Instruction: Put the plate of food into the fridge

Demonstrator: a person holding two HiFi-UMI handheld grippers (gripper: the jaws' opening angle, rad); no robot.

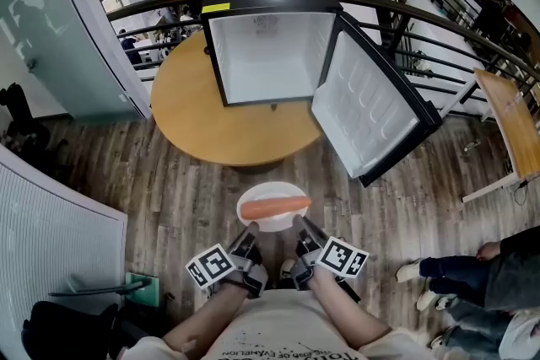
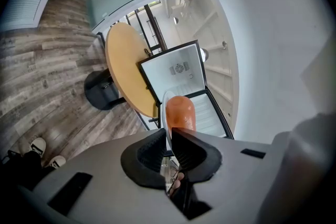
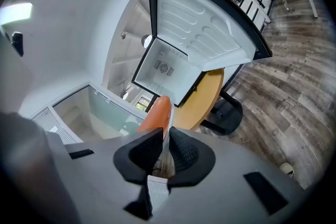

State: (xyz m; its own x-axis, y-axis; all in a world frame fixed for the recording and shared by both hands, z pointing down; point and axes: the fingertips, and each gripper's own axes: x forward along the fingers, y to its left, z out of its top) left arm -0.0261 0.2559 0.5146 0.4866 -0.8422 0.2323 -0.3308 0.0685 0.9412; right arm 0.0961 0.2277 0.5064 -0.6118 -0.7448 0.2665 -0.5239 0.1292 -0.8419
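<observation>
Nearest you, low in the head view: your left gripper (image 1: 251, 227) and right gripper (image 1: 301, 224), side by side, each with its fingers clamped on the near rim of the white plate (image 1: 268, 189). Both gripper views show the same thing, the rim seen edge-on and pinched between the dark pads. The plate hangs in the air over the floor (image 1: 169, 206), short of the table (image 1: 190, 110). It carries one piece of orange, sausage-shaped food (image 1: 274, 206), which lies across it.

Step in hand, as judged: the carry toward the fridge (image 1: 270, 55). The plate is lifted and not yet placed.

The fridge stands on the far side of the round wooden table. Its door (image 1: 367, 110) is swung wide to your right, and its white interior looks bare.

Next move, as judged: bring both grippers forward together over the table and raise the plate to the height of the opening. Keep it level so the food does not roll. Pass to the left of the open door, and part the fingers only once the plate rests inside.

Surroundings: grey-brown plank floor, a glass partition (image 1: 42, 21) at the left, a dark railing (image 1: 439, 21) behind the fridge. A person's legs and shoes (image 1: 422, 270) show at the right, well apart from your path
</observation>
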